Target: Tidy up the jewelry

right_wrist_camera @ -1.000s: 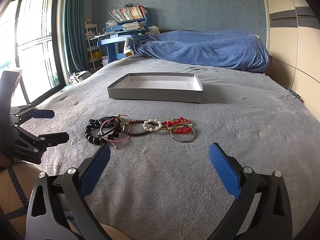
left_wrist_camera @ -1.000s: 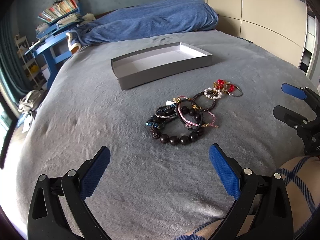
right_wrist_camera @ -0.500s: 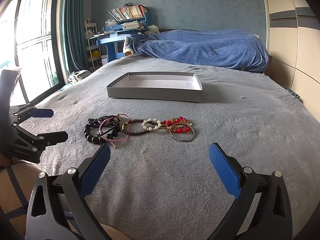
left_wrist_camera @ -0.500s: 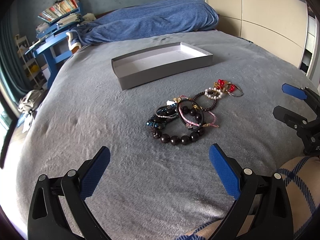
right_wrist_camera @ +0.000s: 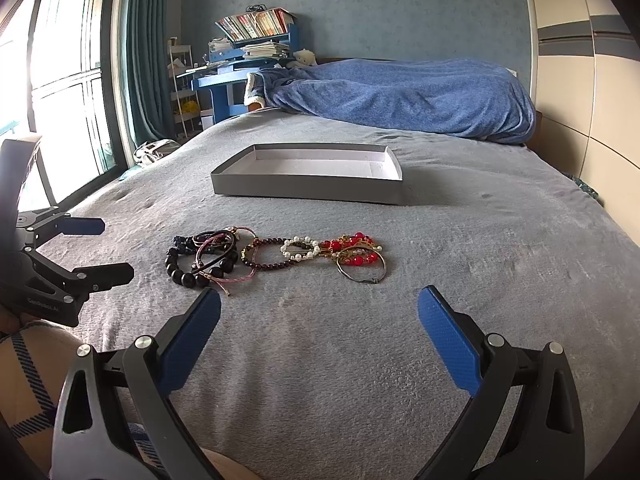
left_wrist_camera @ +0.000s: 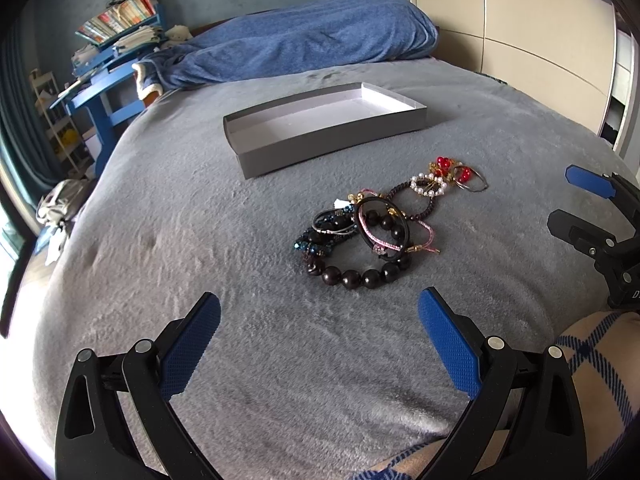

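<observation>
A heap of bracelets (left_wrist_camera: 372, 232) (right_wrist_camera: 248, 256) lies on the grey bed cover: a big dark bead bracelet (left_wrist_camera: 360, 276) (right_wrist_camera: 188, 276), a pearl ring (left_wrist_camera: 428, 184) (right_wrist_camera: 300, 248) and red beads with a thin bangle (left_wrist_camera: 460, 172) (right_wrist_camera: 360, 260). Beyond them stands an empty grey tray (left_wrist_camera: 320, 148) (right_wrist_camera: 308, 190). My left gripper (left_wrist_camera: 320, 328) is open, nearer to me than the heap, holding nothing. My right gripper (right_wrist_camera: 320, 324) is open too, nearer than the red beads. Each gripper shows at the edge of the other's view, the right gripper (left_wrist_camera: 576, 204) and the left gripper (right_wrist_camera: 112, 248).
A blue blanket (right_wrist_camera: 400, 96) is bunched at the far end of the bed. A blue desk with books (right_wrist_camera: 248, 52) and a window (right_wrist_camera: 60, 100) stand to the left, a wardrobe (left_wrist_camera: 520, 52) to the right. A plaid sleeve (left_wrist_camera: 592, 356) shows near me.
Both views have shifted very slightly; the jewelry and tray lie where they were, and both grippers stay open.
</observation>
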Tool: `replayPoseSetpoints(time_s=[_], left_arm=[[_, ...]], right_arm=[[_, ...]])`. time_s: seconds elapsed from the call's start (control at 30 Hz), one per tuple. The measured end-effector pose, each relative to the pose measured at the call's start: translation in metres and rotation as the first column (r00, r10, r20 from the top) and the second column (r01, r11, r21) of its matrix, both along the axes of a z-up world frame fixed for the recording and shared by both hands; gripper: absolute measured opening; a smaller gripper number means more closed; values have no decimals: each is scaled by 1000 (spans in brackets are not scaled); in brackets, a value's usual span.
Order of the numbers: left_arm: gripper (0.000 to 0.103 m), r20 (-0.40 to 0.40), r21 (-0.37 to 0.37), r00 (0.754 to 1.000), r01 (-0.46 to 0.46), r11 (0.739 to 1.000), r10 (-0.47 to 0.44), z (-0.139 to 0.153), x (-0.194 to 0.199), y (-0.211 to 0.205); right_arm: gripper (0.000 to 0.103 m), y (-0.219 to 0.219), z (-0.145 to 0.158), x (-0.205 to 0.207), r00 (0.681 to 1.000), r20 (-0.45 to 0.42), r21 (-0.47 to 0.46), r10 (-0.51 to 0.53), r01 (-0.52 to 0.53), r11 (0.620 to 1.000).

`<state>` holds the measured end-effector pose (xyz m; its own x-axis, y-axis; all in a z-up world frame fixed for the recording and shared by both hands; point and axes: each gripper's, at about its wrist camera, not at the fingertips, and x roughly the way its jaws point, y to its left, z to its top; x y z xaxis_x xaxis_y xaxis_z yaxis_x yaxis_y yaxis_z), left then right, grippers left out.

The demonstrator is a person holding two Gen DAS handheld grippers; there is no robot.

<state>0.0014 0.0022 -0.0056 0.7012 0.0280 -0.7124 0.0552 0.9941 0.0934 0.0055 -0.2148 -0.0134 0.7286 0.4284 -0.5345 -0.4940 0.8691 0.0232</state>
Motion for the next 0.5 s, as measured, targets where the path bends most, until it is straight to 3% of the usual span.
replayPoseSetpoints(time_s=[0.5], left_arm=[[98, -18, 19, 1000, 23, 1000, -22, 0, 2, -5]], right_arm=[[98, -3, 1, -1, 1000, -4, 6, -13, 13, 1000]])
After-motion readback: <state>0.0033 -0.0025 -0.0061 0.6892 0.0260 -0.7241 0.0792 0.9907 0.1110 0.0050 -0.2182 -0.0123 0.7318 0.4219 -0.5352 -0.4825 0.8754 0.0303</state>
